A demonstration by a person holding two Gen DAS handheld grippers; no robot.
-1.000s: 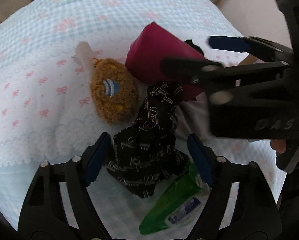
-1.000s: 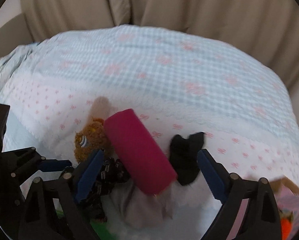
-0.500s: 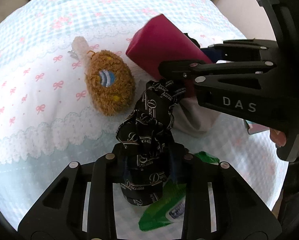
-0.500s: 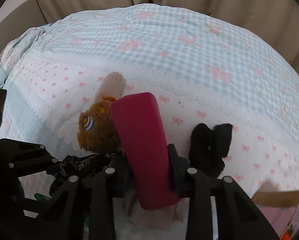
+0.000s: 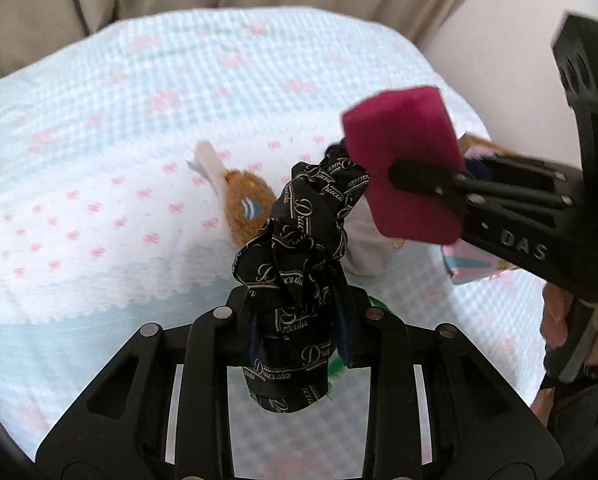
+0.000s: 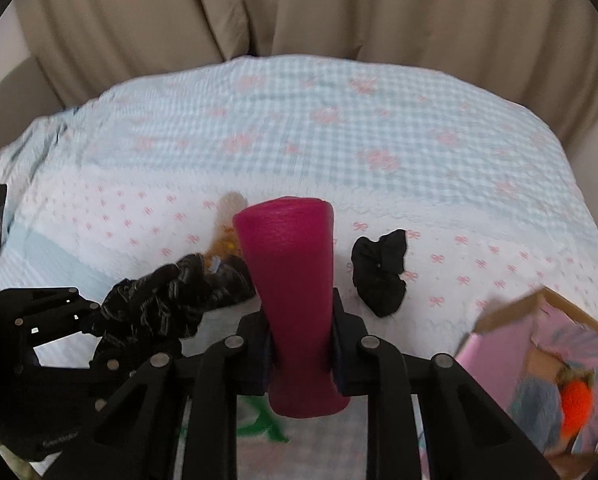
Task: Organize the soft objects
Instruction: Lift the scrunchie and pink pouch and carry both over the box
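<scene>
The left hand-held gripper is clamped on the black printed scarf and the right hand-held gripper on the magenta foam roll, both lifted above the bed. I think each should be carried level to the cardboard box at the right, with the jaws kept firmly closed so the hanging scarf does not catch the brown plush toy.

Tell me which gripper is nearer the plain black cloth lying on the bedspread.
Right. The right gripper, clamping the magenta roll, sits just beside the black cloth. The left gripper, holding the printed scarf, is on the roll's far side.

black cloth: "dracula" script, repeated; right gripper body: "das", possibly partial.
</scene>
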